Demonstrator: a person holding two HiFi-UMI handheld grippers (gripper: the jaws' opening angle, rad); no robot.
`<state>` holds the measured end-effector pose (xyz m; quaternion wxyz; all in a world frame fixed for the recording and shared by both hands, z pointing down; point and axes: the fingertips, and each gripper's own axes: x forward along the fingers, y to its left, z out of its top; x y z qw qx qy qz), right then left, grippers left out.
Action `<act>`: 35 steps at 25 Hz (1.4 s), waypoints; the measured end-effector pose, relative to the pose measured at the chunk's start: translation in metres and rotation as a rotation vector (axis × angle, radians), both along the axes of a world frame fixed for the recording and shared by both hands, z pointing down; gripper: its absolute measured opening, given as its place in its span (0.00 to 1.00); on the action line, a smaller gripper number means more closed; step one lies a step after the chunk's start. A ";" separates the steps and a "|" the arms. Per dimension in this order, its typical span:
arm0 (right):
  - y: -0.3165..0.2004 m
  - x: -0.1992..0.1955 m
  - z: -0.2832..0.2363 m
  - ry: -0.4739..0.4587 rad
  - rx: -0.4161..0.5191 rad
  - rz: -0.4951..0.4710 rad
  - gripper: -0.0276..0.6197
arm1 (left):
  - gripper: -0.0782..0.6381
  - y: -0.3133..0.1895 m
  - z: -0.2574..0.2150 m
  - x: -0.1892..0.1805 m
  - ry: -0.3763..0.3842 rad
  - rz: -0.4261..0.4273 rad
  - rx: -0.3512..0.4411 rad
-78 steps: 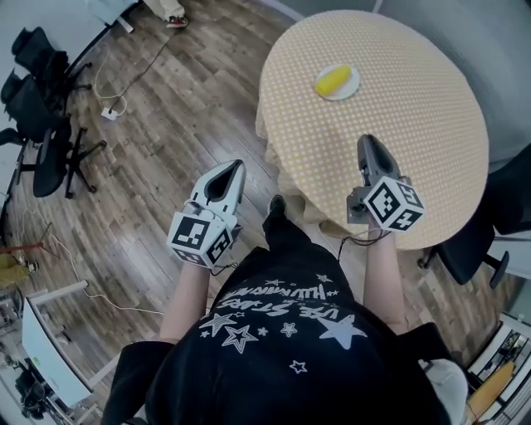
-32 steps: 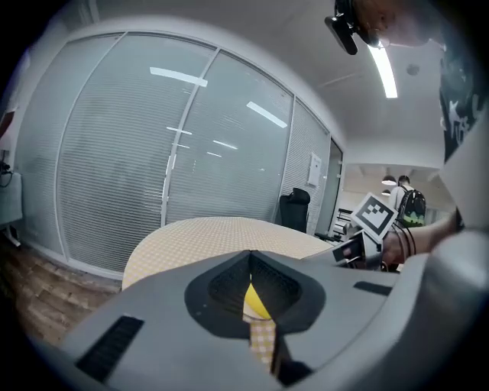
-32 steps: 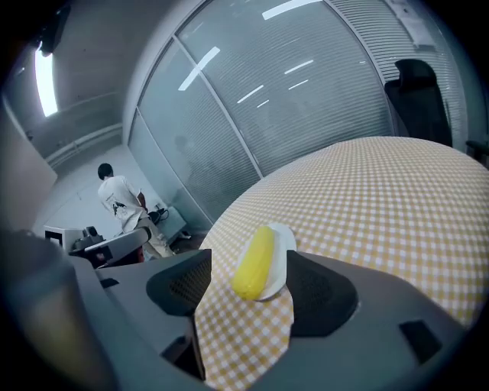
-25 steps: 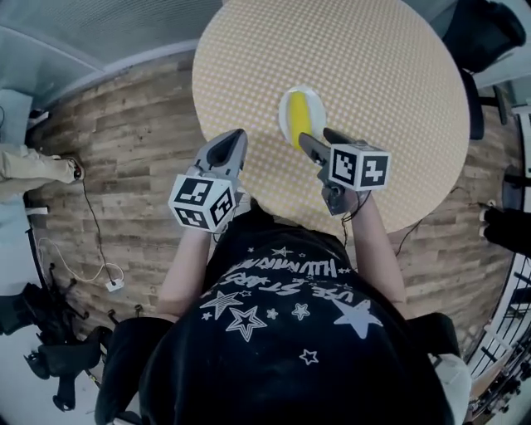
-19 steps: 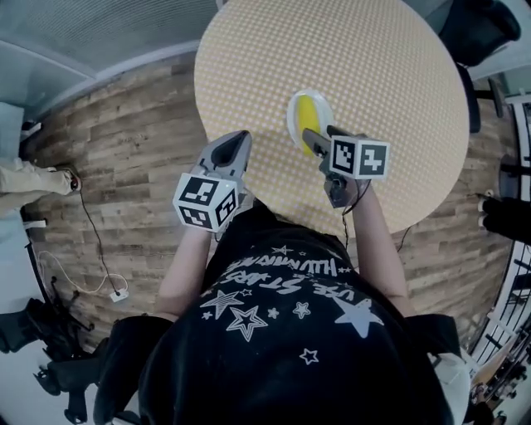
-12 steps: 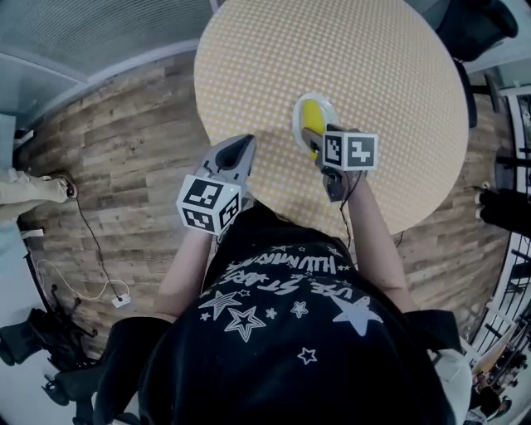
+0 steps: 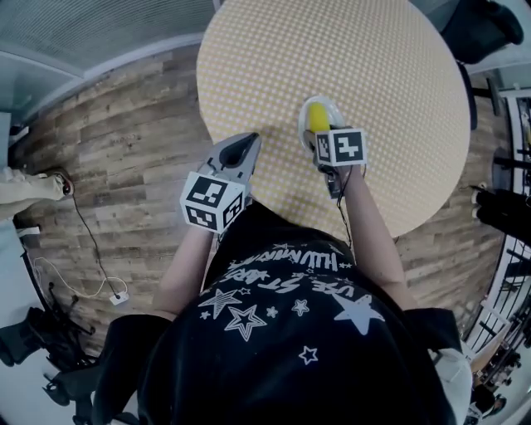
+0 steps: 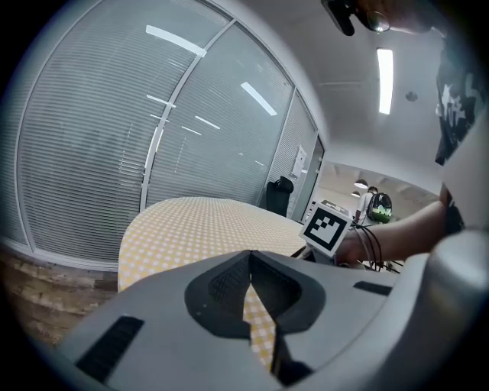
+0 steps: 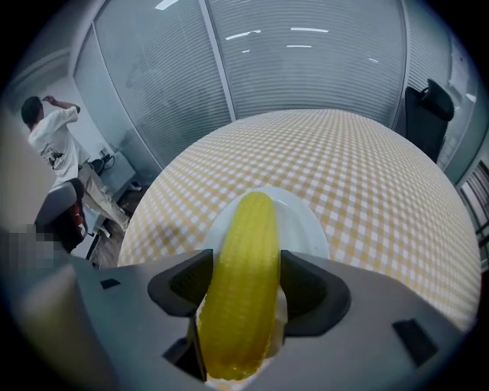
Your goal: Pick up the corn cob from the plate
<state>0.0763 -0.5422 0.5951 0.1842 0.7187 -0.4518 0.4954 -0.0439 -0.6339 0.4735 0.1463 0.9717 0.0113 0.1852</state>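
Note:
The yellow corn cob lies on a small white plate near the front of the round checked table. My right gripper is over the plate, its marker cube covering the cob's near end. In the right gripper view the corn cob fills the gap of the right gripper, both jaws pressed against its sides, with the plate under it. My left gripper hangs shut and empty at the table's near edge; in its own view the left gripper shows only a thin slit.
Wooden floor surrounds the table, with a cable and power strip at the left. Dark office chairs stand at the far right. A glass wall with blinds runs behind the table, and a person stands far left.
My right gripper has moved forward over the plate and closed around the corn cob. The left gripper has drifted slightly right, still shut.

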 end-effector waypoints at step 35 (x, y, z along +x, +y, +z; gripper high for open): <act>0.104 0.022 -0.123 -0.309 0.702 0.053 0.46 | 0.12 0.112 -0.031 0.010 -0.025 -0.158 0.056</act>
